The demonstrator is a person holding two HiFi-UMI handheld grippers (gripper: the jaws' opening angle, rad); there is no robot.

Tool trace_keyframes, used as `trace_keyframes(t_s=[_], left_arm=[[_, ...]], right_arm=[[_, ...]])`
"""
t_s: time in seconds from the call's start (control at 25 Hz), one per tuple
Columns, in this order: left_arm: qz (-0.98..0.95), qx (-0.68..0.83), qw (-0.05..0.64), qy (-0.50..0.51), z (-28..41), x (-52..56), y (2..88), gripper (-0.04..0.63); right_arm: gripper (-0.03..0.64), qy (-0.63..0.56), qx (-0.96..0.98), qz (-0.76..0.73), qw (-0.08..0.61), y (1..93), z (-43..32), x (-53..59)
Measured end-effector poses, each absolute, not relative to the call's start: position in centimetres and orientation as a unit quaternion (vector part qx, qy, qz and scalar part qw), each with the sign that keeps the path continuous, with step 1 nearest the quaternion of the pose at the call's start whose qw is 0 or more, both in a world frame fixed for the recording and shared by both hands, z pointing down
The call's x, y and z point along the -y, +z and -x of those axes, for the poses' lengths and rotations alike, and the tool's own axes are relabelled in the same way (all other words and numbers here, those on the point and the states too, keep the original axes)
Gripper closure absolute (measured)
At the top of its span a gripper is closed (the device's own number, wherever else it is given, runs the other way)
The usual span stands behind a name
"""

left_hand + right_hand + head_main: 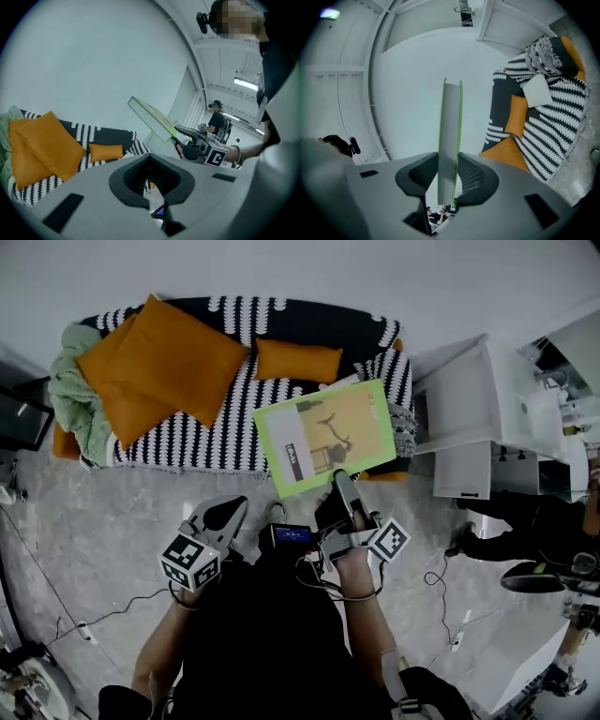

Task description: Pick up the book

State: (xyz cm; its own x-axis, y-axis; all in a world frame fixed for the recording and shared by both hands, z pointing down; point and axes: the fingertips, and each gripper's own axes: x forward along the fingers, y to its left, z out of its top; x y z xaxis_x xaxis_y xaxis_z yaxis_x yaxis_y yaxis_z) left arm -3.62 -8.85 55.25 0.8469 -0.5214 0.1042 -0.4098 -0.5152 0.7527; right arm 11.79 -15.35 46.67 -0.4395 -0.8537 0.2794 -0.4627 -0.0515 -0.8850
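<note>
Green book (326, 437) tilted in the air over the sofa (225, 437) front edge, right gripper (340, 478) clenched on its near edge, left gripper (228, 512) low beside it, jaws together, empty.

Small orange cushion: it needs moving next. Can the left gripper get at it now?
Probably yes: the left gripper holds nothing, and its view shows the small orange cushion unobstructed on the sofa, the book raised off to the side.

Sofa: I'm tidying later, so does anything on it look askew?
Yes. Two large orange cushions lie tilted and overlapping beside a crumpled green blanket. The book is off the sofa, clamped in the right tongs.
</note>
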Motion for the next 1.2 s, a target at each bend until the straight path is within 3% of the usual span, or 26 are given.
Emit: trace_keyframes(t_s=[0.16, 0.52, 0.76, 1.2], left_arm=[[-0.871, 0.264, 0.409, -0.074, 4.5, 7.7, 55.3, 0.583], [-0.871, 0.281, 0.392, -0.096, 16.0, -1.5, 56.1, 0.583], [-0.882, 0.252, 0.384, -0.103, 19.8, -6.1, 56.4, 0.583], [-0.896, 0.182, 0.39, -0.109, 18.5, -13.5, 55.6, 0.583]], right_arm=[[0.472, -0.527, -0.662, 0.495, 0.199, 46.9, -10.9, 14.5], [0.472, -0.539, -0.638, 0.491, 0.248, 47.9, -0.8, 5.1], [0.472, -0.52, -0.645, 0.501, 0.25, 46.9, 4.0, -0.3], [0.472, -0.473, -0.639, 0.545, 0.266, 43.3, 3.3, -11.3]])
